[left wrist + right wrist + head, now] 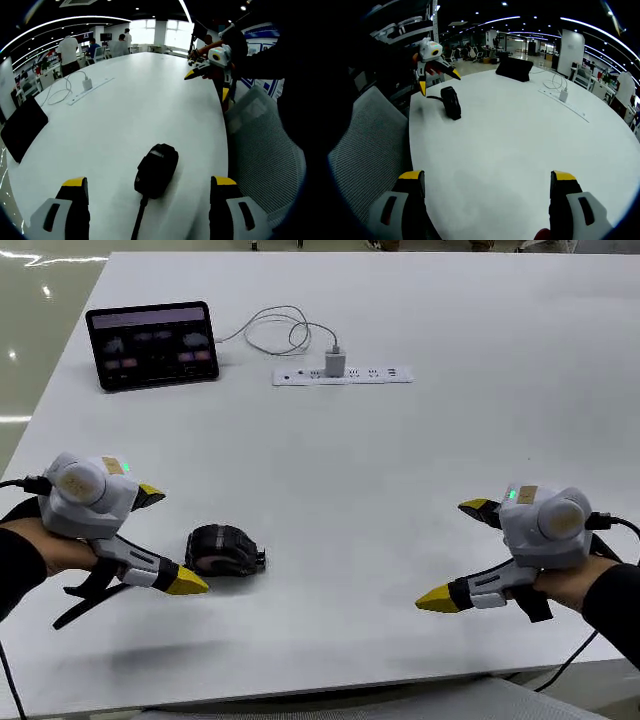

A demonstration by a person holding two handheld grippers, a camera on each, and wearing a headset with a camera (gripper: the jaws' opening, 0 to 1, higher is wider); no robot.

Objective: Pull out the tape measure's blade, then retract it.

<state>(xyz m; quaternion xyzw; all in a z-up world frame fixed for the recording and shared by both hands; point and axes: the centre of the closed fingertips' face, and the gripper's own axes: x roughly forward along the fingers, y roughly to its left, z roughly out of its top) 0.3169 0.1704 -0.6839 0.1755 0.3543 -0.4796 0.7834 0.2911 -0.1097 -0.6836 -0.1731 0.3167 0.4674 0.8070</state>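
Tape measure (225, 550): black, lying flat, blade apparently wound in.
Table (400, 470): white, bears the tape measure near its front edge.
Left gripper (172, 538): jaws spread, empty, just beside the tape measure.
Right gripper (450, 553): jaws spread, empty, well apart.

tablet (153, 343) icons blurred, tape measure (224, 549) label unreadable

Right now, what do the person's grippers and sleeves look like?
The left gripper and right gripper match: rounded light grey bodies, black jaws ending in pointed yellow tips, a green light on top, a black cable trailing behind. The person wears black sleeves.
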